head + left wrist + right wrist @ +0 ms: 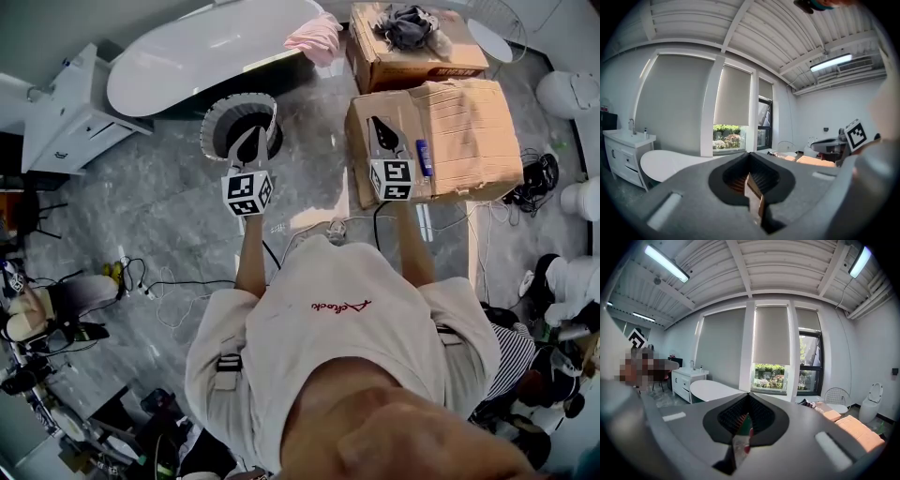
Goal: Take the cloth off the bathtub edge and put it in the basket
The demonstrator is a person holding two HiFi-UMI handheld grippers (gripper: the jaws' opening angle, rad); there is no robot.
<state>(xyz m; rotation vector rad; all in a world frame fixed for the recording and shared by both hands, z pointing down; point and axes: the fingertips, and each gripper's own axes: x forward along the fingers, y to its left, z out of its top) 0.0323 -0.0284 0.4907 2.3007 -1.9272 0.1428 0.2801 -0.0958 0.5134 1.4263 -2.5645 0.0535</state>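
Observation:
A pink cloth (317, 37) hangs over the right end of the white bathtub (211, 52). On the marble floor just below the tub stands a round striped basket (225, 117) with a dark inside. My left gripper (255, 134) is held out level above the basket's right side, shut and empty. The right gripper (376, 123), also shut on nothing, hovers over a big cardboard box (459, 131). In the left gripper view the jaws (750, 154) meet in front of the tub (670, 165). The right gripper view shows its closed jaws (749, 394) and the tub (712, 390) beyond; the cloth is hidden in both.
A second cardboard box (412, 61) holds dark clothes (408, 26). A white vanity cabinet (66, 117) stands left of the tub. Cables (159, 286) trail over the floor. White toilets (567, 94) and gear crowd the right side.

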